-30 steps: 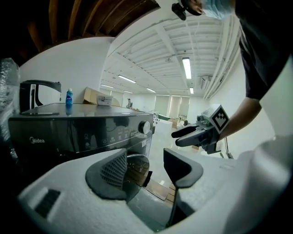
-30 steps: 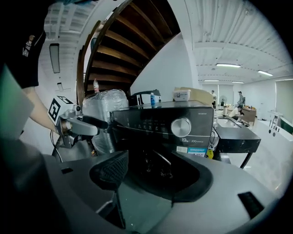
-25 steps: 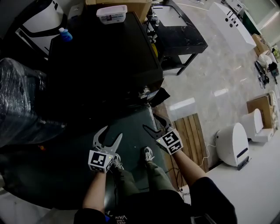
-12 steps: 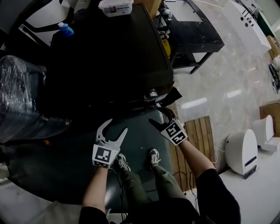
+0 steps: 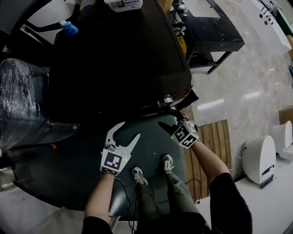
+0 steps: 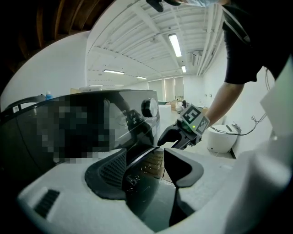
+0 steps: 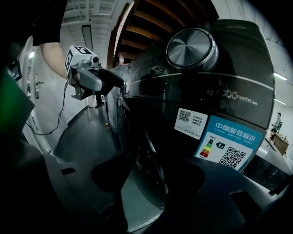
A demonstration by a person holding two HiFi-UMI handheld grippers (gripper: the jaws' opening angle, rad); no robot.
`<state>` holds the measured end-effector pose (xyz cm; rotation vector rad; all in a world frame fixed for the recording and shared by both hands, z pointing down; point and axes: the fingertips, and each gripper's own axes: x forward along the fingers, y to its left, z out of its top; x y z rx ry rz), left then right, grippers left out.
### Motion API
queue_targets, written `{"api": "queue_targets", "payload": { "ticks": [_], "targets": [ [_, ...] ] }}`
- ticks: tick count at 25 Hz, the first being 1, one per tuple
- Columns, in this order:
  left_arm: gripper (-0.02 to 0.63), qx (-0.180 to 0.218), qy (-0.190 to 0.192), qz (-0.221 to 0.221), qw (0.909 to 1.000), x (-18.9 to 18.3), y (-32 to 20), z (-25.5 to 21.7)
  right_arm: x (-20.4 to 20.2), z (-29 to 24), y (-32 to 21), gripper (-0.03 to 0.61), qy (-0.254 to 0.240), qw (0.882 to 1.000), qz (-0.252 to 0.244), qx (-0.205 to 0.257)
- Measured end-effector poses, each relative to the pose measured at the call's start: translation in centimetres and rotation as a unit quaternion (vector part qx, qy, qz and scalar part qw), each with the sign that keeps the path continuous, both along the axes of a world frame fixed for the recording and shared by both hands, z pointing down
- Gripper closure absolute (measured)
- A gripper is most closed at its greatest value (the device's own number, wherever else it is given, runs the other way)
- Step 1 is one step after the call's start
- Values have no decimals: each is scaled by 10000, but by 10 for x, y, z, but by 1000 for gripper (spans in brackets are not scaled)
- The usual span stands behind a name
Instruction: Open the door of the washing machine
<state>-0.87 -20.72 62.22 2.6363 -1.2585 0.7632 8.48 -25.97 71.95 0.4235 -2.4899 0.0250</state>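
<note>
A: Which way does the door lie from the jaws?

B: The washing machine (image 5: 119, 68) stands dead ahead of both grippers. Its door (image 7: 143, 153) is on the front face and is shut. In the right gripper view the door's curved rim runs between the jaws of the right gripper (image 5: 165, 119). It sweeps up and away from them, below the knob (image 7: 190, 48) and left of the stickers (image 7: 219, 139).

A: Is it gripped?

B: It does not look so. Those jaws have just been closing, but they stand wide, one on either side of the rim, with no pad seen pressing.

A: And the left gripper (image 5: 130, 130)?

B: Its jaws are wide apart and hold nothing. The machine's front lies ahead of them, further off. The right gripper is nearer, so the pull probably falls to it: close on the rim, then swing it outward.

A: Is anything inside?

B: The drum is hidden behind the shut door. On the machine's top, far beyond the jaws, sit a blue bottle (image 5: 69, 29) and a lidded plastic box (image 5: 122, 3), its contents unclear.
</note>
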Motion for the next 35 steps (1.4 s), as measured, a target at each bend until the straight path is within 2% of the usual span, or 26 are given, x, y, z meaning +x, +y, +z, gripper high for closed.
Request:
{"api": "queue_targets", "payload": {
  "ticks": [3, 10, 18, 24, 33, 35],
  "targets": [
    [364, 0, -160, 191, 9997, 3, -1, 5, -2, 7, -1, 359, 146, 9997, -127, 132],
    [364, 7, -807, 472, 9956, 4, -7, 23, -4, 20, -2, 370, 311, 9988, -287, 246],
    [362, -125, -1742, 779, 9815, 1, -19, 45, -5, 27, -10, 425, 293, 9979, -439, 381],
    [360, -391, -2022, 899, 9744, 6, -26, 56, -4, 27, -10, 428, 173, 9976, -545, 388],
    [362, -395, -2499, 912, 9631, 5, -27, 61, -4, 28, -9, 431, 145, 9967, -667, 439],
    [380, -381, -2568, 808, 9623, 5, -29, 61, -4, 29, -9, 431, 188, 9964, -678, 472]
  ]
}}
